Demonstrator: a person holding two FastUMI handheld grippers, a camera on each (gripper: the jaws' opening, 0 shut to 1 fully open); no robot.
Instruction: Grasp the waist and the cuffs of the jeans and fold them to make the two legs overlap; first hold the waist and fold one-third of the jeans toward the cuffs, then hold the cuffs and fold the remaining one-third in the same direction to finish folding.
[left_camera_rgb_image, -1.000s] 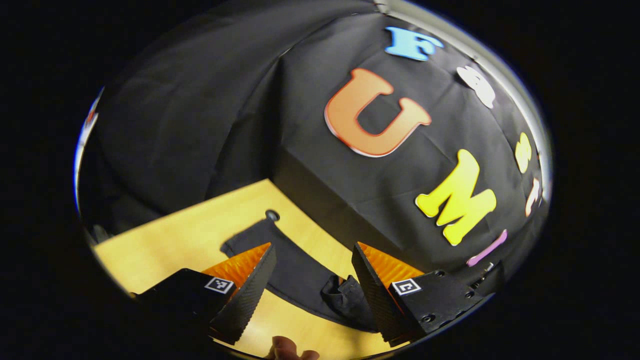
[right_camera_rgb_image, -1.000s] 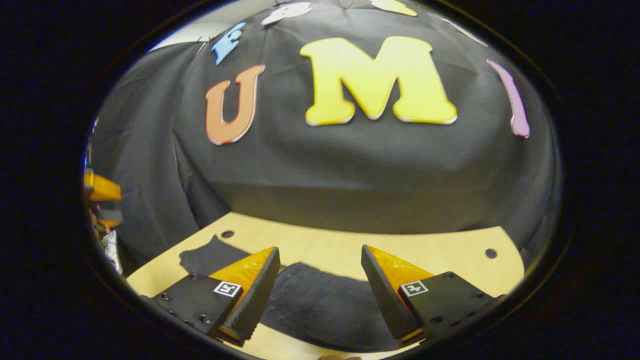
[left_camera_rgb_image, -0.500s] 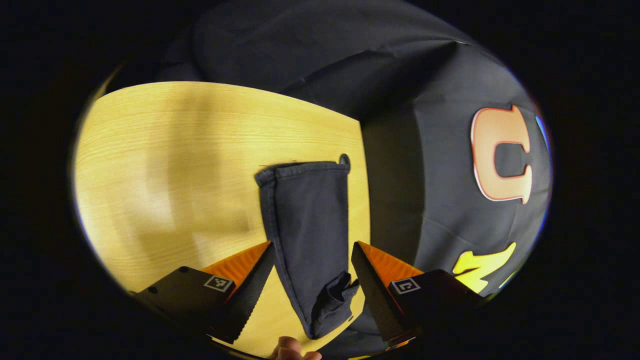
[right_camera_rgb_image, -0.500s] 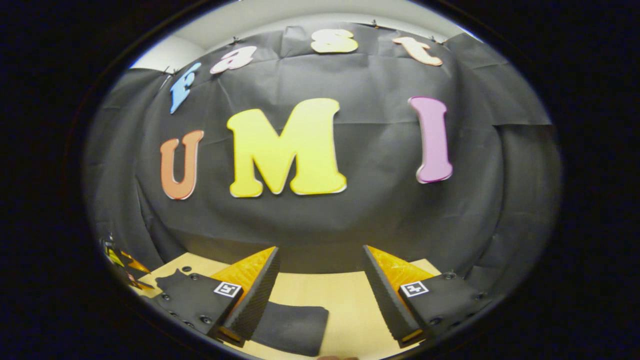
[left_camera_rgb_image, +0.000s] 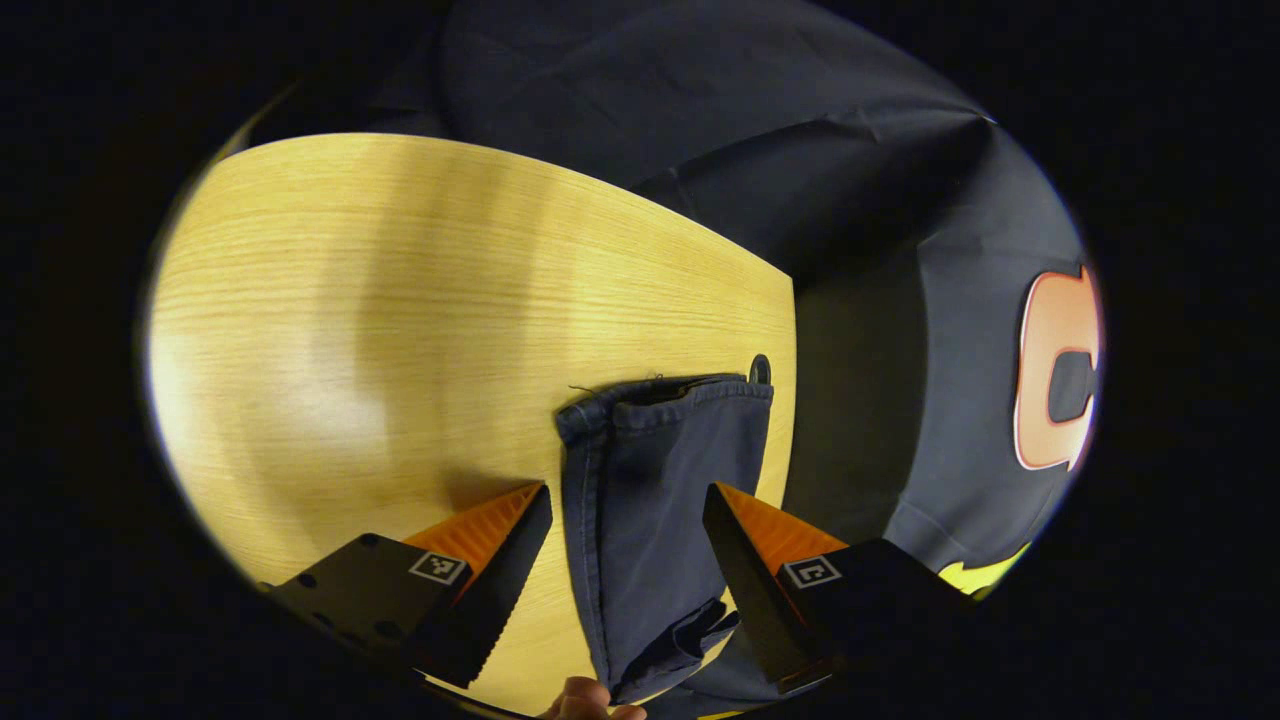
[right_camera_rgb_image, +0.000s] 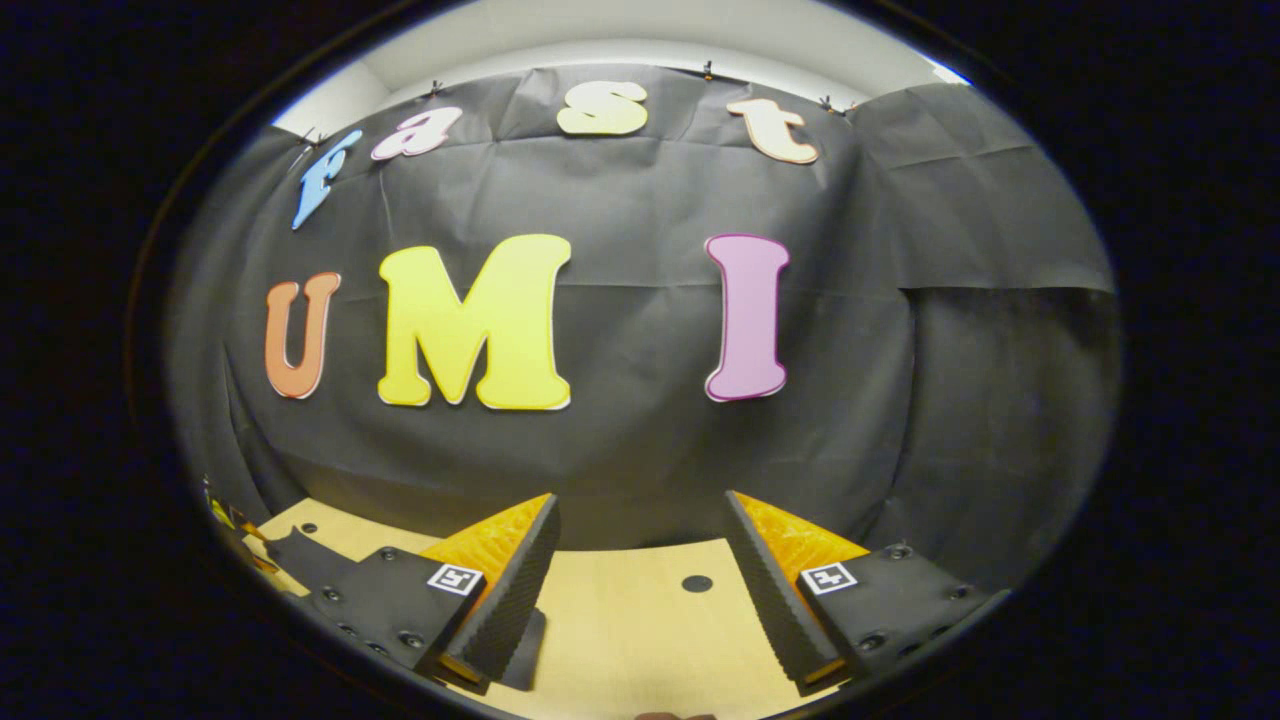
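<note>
While both jaws stand spread and hold nothing, we hover our left gripper (left_camera_rgb_image: 625, 545) over the jeans (left_camera_rgb_image: 655, 500), one leg lying along the wooden table (left_camera_rgb_image: 350, 320) near its far edge; by our reckoning, every fold remains undone. Our right gripper (right_camera_rgb_image: 640, 580) points at the wall.

We see dark navy, near-black jeans (left_camera_rgb_image: 650, 500) with a slightly paler hem seam, lying on a pale yellow table (left_camera_rgb_image: 400, 300) with fine wood grain and a small black round hole (right_camera_rgb_image: 697, 583). The booth's wall cloth (right_camera_rgb_image: 640, 440) is black, and above it runs a strip of off-white wall (right_camera_rgb_image: 640, 45)
</note>
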